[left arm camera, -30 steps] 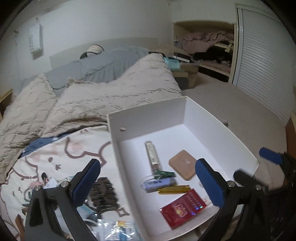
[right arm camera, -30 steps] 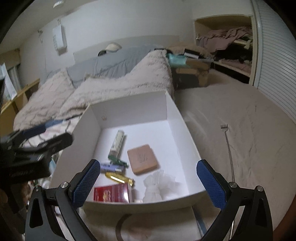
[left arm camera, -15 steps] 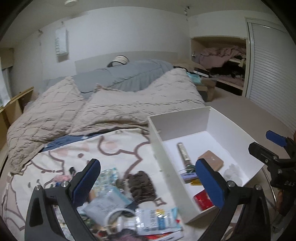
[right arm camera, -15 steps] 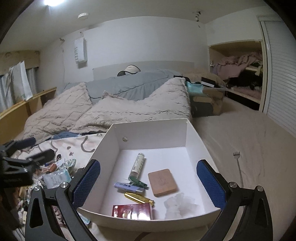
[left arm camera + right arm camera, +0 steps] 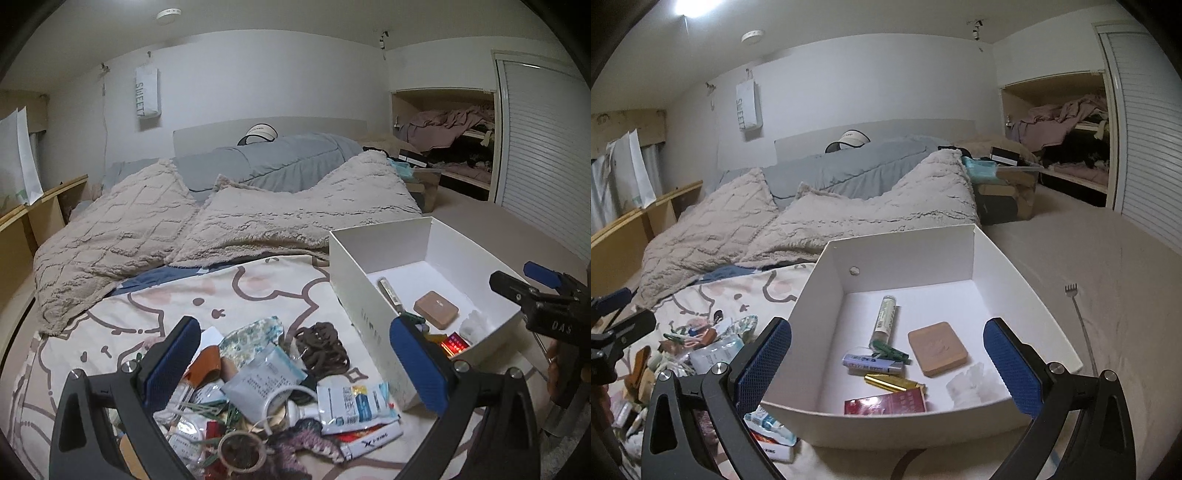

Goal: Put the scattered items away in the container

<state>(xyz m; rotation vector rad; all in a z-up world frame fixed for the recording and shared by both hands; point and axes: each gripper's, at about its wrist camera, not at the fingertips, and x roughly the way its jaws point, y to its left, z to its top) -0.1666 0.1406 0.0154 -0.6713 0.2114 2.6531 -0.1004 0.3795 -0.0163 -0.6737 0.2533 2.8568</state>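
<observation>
Though partly hidden, clutter [image 5: 280, 384] beneath hand-held gripper [image 5: 295, 365].

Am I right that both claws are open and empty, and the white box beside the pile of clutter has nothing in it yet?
Not quite. Both claws, left and right, are open and empty, but the white box already holds things: the right wrist view shows a tube, a tan case and a red packet inside.

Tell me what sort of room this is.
Most likely a bedroom: a bed with a beige textured blanket and grey duvet, a closet shelf piled with clothes, and a white box resting on the printed bedsheet.
</observation>
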